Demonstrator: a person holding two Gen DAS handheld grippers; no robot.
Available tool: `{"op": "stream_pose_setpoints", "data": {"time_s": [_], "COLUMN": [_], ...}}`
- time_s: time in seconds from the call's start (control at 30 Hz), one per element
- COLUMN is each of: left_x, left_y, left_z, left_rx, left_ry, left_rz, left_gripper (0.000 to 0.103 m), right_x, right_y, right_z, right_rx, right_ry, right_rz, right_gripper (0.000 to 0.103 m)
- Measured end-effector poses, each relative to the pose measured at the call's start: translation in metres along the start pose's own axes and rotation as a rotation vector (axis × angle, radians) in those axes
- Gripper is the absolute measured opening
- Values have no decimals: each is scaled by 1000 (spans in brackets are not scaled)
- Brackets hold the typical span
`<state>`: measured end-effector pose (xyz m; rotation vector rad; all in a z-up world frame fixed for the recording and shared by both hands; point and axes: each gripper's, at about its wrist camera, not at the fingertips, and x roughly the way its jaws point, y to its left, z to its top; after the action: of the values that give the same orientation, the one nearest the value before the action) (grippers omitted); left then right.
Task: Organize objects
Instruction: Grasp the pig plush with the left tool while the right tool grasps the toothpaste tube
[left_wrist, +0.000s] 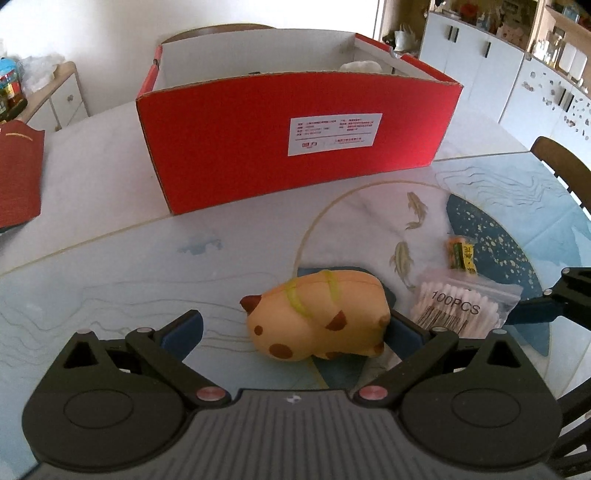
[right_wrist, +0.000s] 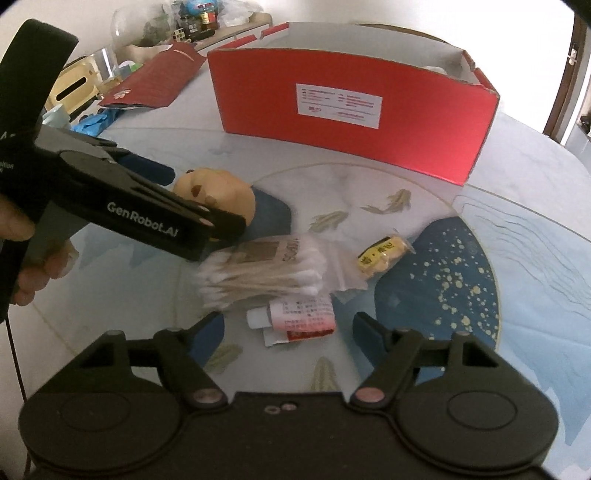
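- Toy cat (left_wrist: 317, 317) sits between our left gripper (left_wrist: 295, 328) fingers, spread wide, not yet squeezed.
- Right gripper (right_wrist: 288, 325) fingers are spread around the small tube (right_wrist: 291, 319).
- Next we squeeze both, then lift them into the red box (left_wrist: 295, 147).

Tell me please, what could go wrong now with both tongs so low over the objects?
1. The left tongs straddle the soft spotted toy off-centre; closing may push it aside.
2. The right tongs sit around the small tube, whose far end touches the cotton swab bag; they might drag it too.
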<state>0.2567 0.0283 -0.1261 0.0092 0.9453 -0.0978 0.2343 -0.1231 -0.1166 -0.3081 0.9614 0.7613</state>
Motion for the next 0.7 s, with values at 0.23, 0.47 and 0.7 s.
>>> {"op": "stream_pose_setpoints", "data": {"time_s": [0.23,0.47,0.7], "left_x": [-4,-8,-11], "left_y": [-8,-11,-10], "left_z": [-3,-3,-6], "left_rx": [61,92,94], "left_ry": [-28,-54,-62], "left_rz": [-4,-17,-24], "left_gripper": [101,80,78], "right_x": [1,-3,-9], "right_y": [3,1,-2], "right_z": [2,1,-3], "right_rx": [-19,-2,12], "right_ry": [-3,-4,-1], "right_rz": [7,26,25], "right_gripper": [54,49,49]}}
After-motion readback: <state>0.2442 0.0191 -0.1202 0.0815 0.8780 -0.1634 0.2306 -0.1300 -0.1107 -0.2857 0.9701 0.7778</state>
